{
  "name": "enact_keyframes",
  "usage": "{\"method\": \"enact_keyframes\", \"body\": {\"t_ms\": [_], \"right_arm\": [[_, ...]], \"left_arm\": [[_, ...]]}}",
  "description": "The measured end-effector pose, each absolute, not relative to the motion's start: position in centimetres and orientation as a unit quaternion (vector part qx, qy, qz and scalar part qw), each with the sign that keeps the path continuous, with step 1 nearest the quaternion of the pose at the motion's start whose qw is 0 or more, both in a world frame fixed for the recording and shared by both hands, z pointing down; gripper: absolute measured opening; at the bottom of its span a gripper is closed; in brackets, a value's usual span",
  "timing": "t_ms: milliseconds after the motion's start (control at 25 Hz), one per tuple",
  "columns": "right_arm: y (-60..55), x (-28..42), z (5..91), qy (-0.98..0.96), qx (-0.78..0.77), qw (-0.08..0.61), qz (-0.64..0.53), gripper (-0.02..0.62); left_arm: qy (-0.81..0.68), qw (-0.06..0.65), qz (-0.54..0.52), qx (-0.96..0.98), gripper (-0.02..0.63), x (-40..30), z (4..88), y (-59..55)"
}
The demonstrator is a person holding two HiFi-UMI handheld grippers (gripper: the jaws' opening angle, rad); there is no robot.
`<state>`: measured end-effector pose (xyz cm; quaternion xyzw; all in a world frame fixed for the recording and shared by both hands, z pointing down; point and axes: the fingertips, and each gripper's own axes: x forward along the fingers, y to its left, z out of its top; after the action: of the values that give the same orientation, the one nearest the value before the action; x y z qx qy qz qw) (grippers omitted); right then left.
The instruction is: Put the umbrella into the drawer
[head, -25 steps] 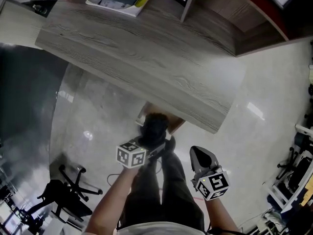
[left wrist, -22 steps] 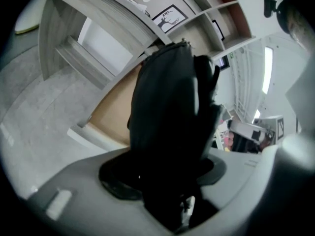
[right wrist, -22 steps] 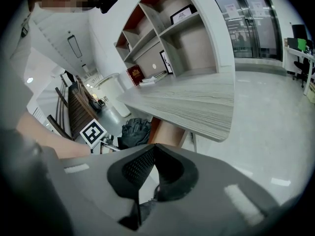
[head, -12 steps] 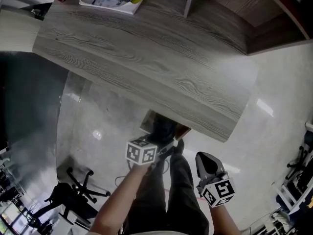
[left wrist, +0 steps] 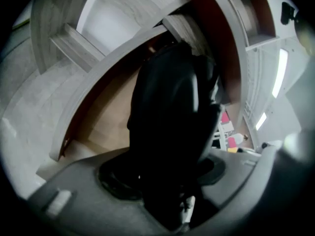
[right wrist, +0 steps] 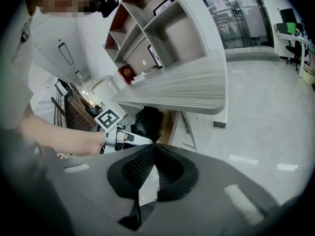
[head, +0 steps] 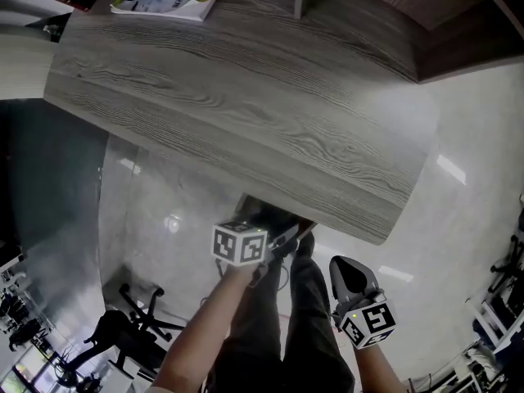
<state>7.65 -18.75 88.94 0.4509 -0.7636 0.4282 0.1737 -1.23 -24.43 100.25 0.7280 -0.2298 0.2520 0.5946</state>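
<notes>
Head view: the left gripper (head: 286,240) holds the black umbrella (head: 266,218) at the open drawer (head: 246,204) under the counter's (head: 246,113) edge.
Left gripper view: its fingers (left wrist: 118,178) squeeze the umbrella; it is not inside yet.
Right gripper view: the right gripper's (right wrist: 155,145) fingers (right wrist: 134,168) touch, empty.

Head view steeply down, gripper views low, close, all sharing the desk (head: 246,113)

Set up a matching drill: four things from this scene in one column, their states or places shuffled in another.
1 black folded umbrella
2 left gripper
3 right gripper
4 brown wooden drawer

a jaws together, empty
b open beneath the grey wood-grain desk top
c clamped between jaws
d shut on the umbrella

Pairs: 1-c, 2-d, 3-a, 4-b
</notes>
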Motion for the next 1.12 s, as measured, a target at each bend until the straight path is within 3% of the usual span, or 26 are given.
{"method": "enact_keyframes", "body": {"t_ms": [520, 1120], "right_arm": [[-18.7, 7.3, 93.2, -0.758, 0.452, 0.162, 0.442, 0.006], [-18.6, 7.5, 93.7, -0.76, 0.447, 0.164, 0.443, 0.006]], "left_arm": [[-0.19, 0.646, 0.219, 0.706, 0.278, -0.2, 101.0, -25.2], [-0.191, 0.667, 0.178, 0.698, 0.373, 0.1, 100.1, -25.9]]}}
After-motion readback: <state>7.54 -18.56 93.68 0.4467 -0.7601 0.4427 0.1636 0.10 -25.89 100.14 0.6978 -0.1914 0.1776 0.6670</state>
